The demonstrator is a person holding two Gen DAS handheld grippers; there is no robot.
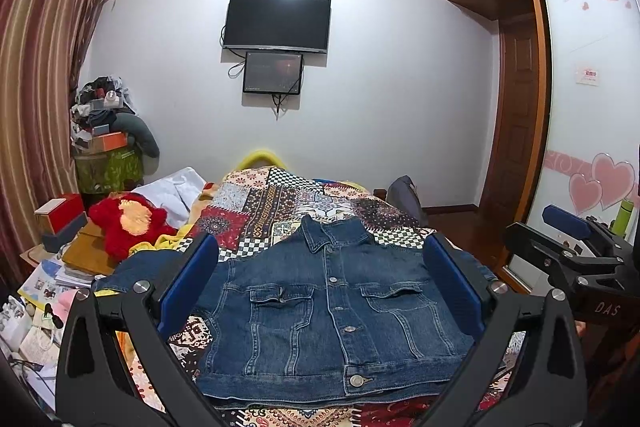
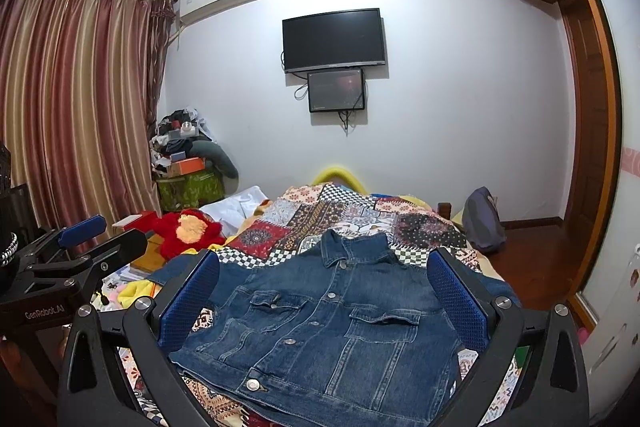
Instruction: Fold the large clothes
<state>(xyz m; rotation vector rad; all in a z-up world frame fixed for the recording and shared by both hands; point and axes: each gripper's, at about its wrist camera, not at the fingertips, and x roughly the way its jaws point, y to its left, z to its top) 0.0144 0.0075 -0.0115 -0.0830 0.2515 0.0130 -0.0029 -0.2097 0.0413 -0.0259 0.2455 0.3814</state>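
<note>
A dark blue denim jacket (image 1: 332, 311) lies front up and buttoned on the patchwork bedspread (image 1: 276, 203), collar away from me, sleeves tucked in. It also shows in the right wrist view (image 2: 332, 327). My left gripper (image 1: 320, 279) is open and empty, held above the jacket's near part, blue pads wide apart. My right gripper (image 2: 324, 291) is also open and empty above the jacket. Each gripper shows in the other's view: the right one at the right edge (image 1: 560, 235), the left one at the left edge (image 2: 92, 239).
A red plush toy (image 1: 128, 223) and piles of books and boxes (image 1: 60, 263) lie left of the bed. A grey backpack (image 2: 484, 219) sits at the bed's far right corner. A wardrobe (image 1: 588, 107) stands at right. A TV (image 1: 276, 23) hangs on the far wall.
</note>
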